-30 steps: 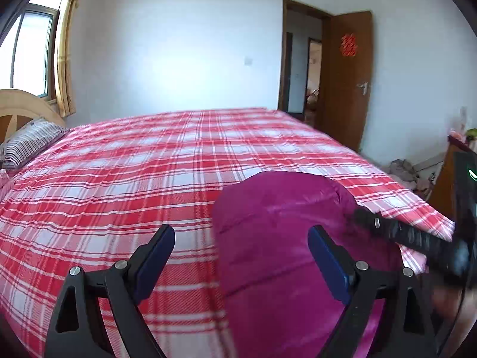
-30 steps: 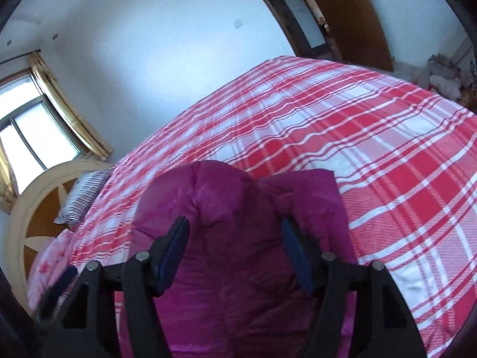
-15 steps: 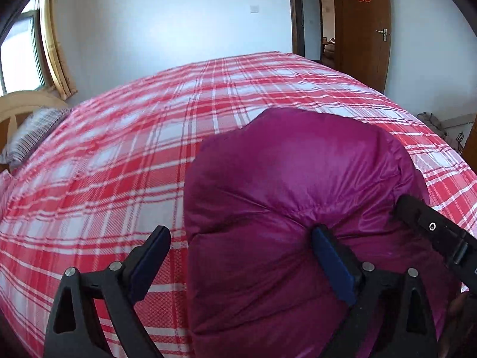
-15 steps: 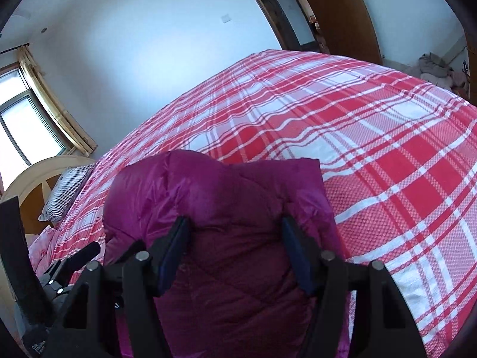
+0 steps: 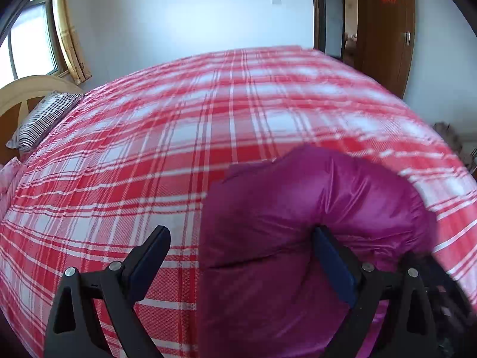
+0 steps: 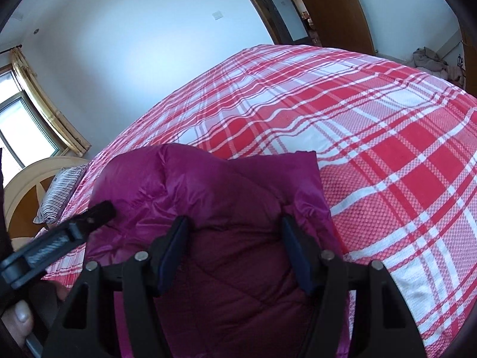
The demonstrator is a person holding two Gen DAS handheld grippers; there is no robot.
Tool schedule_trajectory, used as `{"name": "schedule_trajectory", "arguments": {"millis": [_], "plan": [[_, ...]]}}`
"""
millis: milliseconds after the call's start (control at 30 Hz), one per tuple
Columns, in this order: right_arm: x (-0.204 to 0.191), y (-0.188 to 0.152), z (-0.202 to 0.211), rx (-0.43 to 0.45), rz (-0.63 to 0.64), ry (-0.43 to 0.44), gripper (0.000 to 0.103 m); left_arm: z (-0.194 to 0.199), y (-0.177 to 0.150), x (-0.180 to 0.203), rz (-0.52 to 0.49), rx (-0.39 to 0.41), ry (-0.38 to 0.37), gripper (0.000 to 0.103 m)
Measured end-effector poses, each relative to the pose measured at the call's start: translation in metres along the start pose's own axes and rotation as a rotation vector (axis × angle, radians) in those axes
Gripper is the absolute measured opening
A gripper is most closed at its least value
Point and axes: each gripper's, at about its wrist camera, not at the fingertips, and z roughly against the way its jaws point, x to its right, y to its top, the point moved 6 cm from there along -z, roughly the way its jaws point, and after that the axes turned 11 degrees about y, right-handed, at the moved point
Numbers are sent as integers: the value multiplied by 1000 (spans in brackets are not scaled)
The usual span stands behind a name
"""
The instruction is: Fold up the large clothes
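magenta puffer jacket (image 5: 313, 238) lies bunched on the bed's red-and-white plaid cover (image 5: 179, 155), toward the near edge, with its left edge and a flat corner visible in the left wrist view.

left gripper (image 5: 241, 256): jaws wide, and they have just been opening further. the jacket's left part sits between them. the right pad presses into a fold of the fabric; the left pad stands clear over bare plaid, so no clamp. in the right wrist view one of its black fingers (image 6: 89, 217) reaches in from the left, tip at the jacket's left side; a thumb (image 6: 18, 319) shows at the bottom left on its handle.

right gripper (image 6: 235, 250): jaws part open with puffy jacket fabric bulging up between them. both blue pads sit against the fabric on either side of the bulge. whether they actually pinch it or just rest against it can't be told from the view.

jacket in the right wrist view (image 6: 214, 197): one rounded hump at upper left, a flat squared corner at upper right lying on the plaid.

background: striped pillow (image 5: 41, 116) by the wooden headboard (image 5: 18, 89) at far left, window with gold curtain (image 5: 71, 41) behind it, brown door (image 5: 384, 29) open at far right, a heap of clothes (image 6: 429, 59) on the floor beyond the bed.
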Motion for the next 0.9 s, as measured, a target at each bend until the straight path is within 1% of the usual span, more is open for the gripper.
{"name": "schedule_trajectory", "arguments": {"millis": [67,200,567,900], "plan": [[-1,-1,-1,-6,6,-7,67,-5,-4,0,9,0,10,102],[0,-1,-3,-16,4,-15,67,-12,-8,2,8,-8,7,102],[1,-2,-6,-22,1,-20,67,-24,-14,1,51,-38,-45,102],[2,-4,-10,-41,12,-42,67,-30,-17,0,64,-65,-72,102]]}}
